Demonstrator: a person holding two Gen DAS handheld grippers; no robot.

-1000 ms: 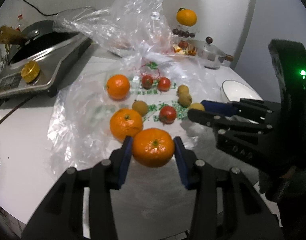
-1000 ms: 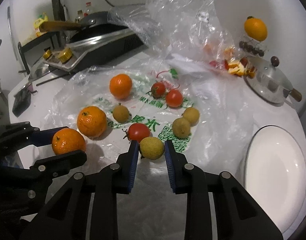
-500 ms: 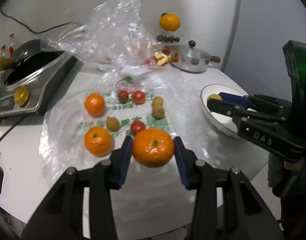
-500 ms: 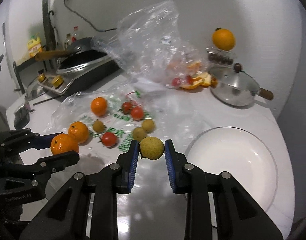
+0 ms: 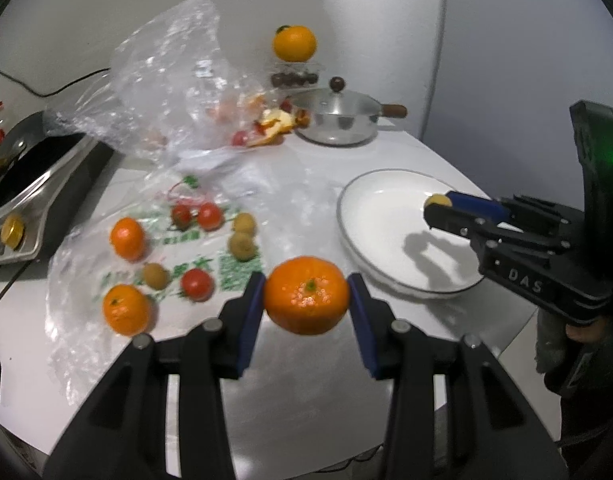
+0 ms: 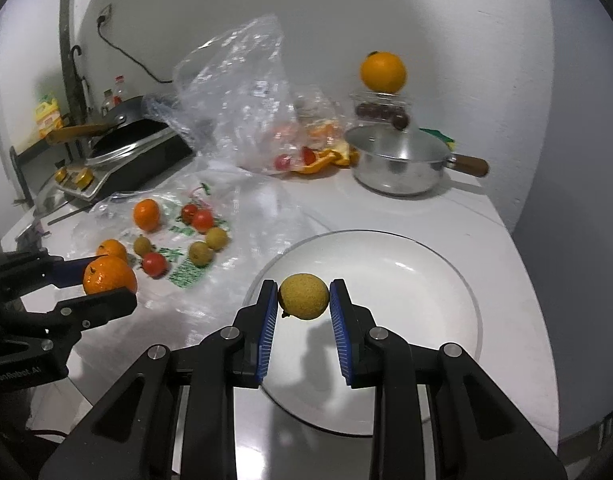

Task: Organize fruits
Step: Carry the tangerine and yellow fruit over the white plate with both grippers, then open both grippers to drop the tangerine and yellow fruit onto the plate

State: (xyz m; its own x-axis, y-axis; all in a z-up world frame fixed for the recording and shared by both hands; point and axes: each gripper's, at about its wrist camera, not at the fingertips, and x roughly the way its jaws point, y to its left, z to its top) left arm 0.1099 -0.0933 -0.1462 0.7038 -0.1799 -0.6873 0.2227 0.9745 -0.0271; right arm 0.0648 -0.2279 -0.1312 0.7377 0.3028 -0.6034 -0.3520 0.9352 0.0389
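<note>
My left gripper [image 5: 306, 295] is shut on an orange mandarin [image 5: 306, 295], held in the air left of the white plate [image 5: 370, 208]. My right gripper [image 6: 303, 297] is shut on a small yellow-brown round fruit [image 6: 303, 297] and hangs over the near left part of the white plate [image 6: 446, 264], which has nothing on it. In the right wrist view the left gripper [image 6: 106, 280] with its mandarin [image 6: 109, 276] shows at the left. On the flat plastic bag [image 5: 242, 264] lie two mandarins [image 5: 127, 238], three tomatoes [image 5: 197, 283] and three small brownish fruits [image 5: 241, 245].
A lidded steel pot [image 6: 398, 160] stands at the back, with an orange [image 6: 383, 72] on a clear tub behind it. A crumpled clear bag [image 6: 242, 92] with peel and tomatoes rises at the back centre. An induction cooker with a pan [image 6: 134, 152] sits at the left.
Both grippers have moved right, away from the fruit on the bag and toward the plate, each keeping its fruit. The right one now hangs over the plate.
</note>
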